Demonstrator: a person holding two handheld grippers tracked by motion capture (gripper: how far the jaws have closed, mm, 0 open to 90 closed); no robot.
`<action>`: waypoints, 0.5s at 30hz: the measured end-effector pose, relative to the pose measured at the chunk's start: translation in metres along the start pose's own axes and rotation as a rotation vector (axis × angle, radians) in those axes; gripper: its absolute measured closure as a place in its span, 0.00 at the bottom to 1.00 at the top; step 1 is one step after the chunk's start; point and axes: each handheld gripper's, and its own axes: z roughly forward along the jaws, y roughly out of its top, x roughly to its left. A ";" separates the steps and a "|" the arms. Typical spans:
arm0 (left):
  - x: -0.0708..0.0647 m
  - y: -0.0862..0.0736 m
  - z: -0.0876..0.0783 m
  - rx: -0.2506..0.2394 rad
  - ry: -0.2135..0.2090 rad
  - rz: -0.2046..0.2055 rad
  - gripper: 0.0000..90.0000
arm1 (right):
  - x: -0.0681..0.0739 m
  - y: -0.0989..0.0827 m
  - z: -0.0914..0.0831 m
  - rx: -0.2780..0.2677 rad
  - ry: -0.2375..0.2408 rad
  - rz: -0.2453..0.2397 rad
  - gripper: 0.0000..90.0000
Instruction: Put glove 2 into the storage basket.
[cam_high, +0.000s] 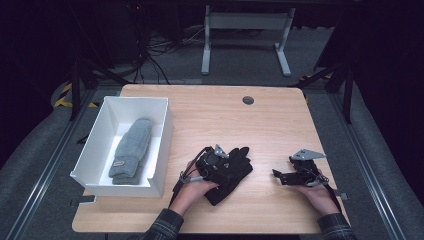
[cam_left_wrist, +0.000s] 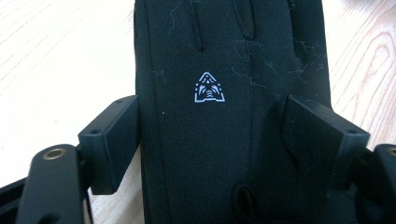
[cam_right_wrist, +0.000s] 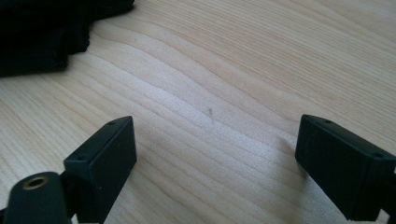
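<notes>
Black jaws of the left hand-held gripper straddled the black glove at lower centre of the counter, pads beside its edges, not visibly pinching. Soft and limp, it probably suits a mid-palm grip. Right hand-held gripper stood wide, empty.

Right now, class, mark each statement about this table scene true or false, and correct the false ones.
1. A grey mitten lies in the white box. True.
2. The left gripper has a red glove between its jaws. False: a black glove lies between them.
3. The right gripper is open over bare table. True.
4. The white box stands at the table's right edge. False: it stands at the left edge.
5. The black glove bears a small white logo. True.
</notes>
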 end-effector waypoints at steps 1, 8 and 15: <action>0.000 0.000 0.000 0.000 -0.003 0.002 0.28 | 0.000 0.000 0.000 0.001 -0.002 0.000 0.14; -0.004 0.000 0.000 0.000 -0.018 0.003 0.38 | 0.000 0.000 0.000 0.001 -0.003 0.000 0.14; -0.002 0.000 -0.001 0.010 -0.105 -0.013 0.64 | 0.000 0.000 0.000 0.001 -0.003 -0.001 0.14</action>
